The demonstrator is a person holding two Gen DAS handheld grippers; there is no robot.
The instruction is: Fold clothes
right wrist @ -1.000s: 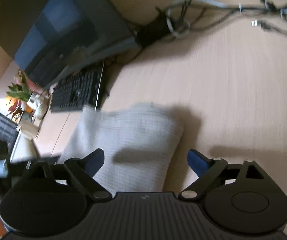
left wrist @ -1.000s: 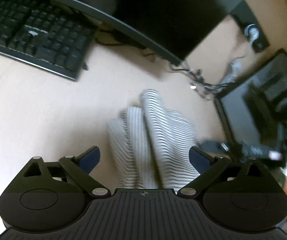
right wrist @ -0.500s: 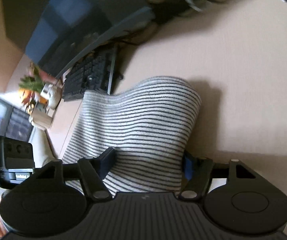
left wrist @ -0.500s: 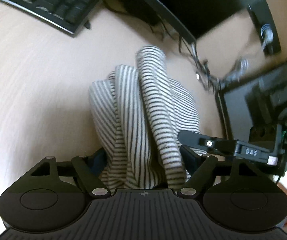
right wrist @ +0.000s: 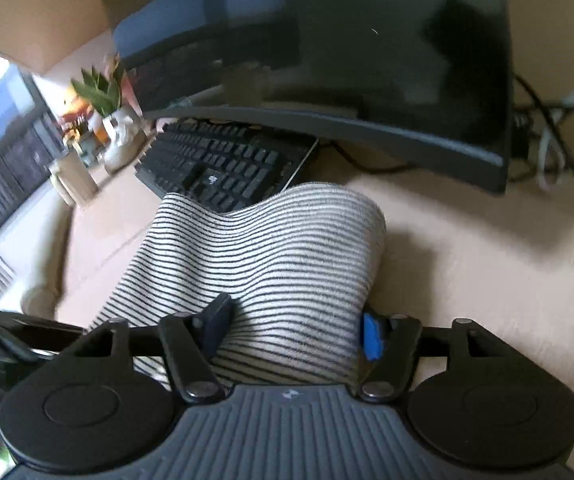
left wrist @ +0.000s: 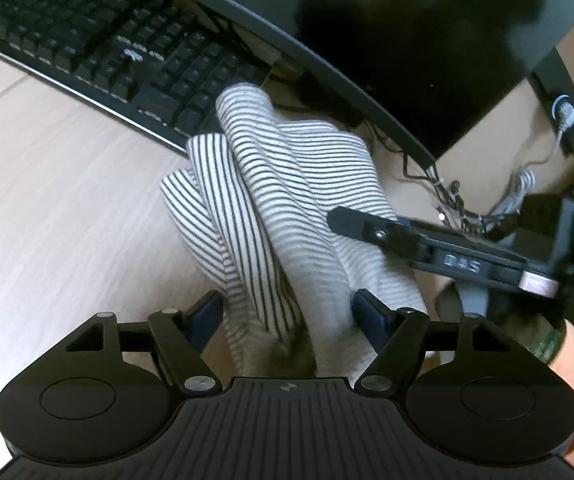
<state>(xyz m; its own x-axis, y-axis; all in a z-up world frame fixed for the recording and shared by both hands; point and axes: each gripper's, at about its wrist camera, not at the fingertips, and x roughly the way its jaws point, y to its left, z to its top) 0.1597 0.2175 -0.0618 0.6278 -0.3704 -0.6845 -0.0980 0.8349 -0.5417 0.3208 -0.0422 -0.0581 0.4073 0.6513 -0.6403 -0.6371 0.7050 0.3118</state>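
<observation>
The cloth [left wrist: 287,184], a striped garment, had a second earlier lain bunched on the desk [left wrist: 59,184] ahead of both wide-open grippers; by this moment each gripper had closed in around one end of it, and the far end, which half a second before was clear of the keyboard [left wrist: 99,44], now reached its near edge. I judged this to mean the grasp was being taken and the cloth carried or spread, with no fold yet made. In the left view the left gripper [left wrist: 287,312] had its fingers about half closed, and the gathered folds ran between them, touching both pads; whether they truly pinched could not be told. The right gripper [left wrist: 439,248] lay across the cloth's right side. In the right view the right gripper [right wrist: 293,332] likewise straddled the cloth [right wrist: 279,256] with both pads against it, seemingly gripping, and the cloth sagged forward toward the keyboard [right wrist: 223,168] below the monitor [right wrist: 367,60].
</observation>
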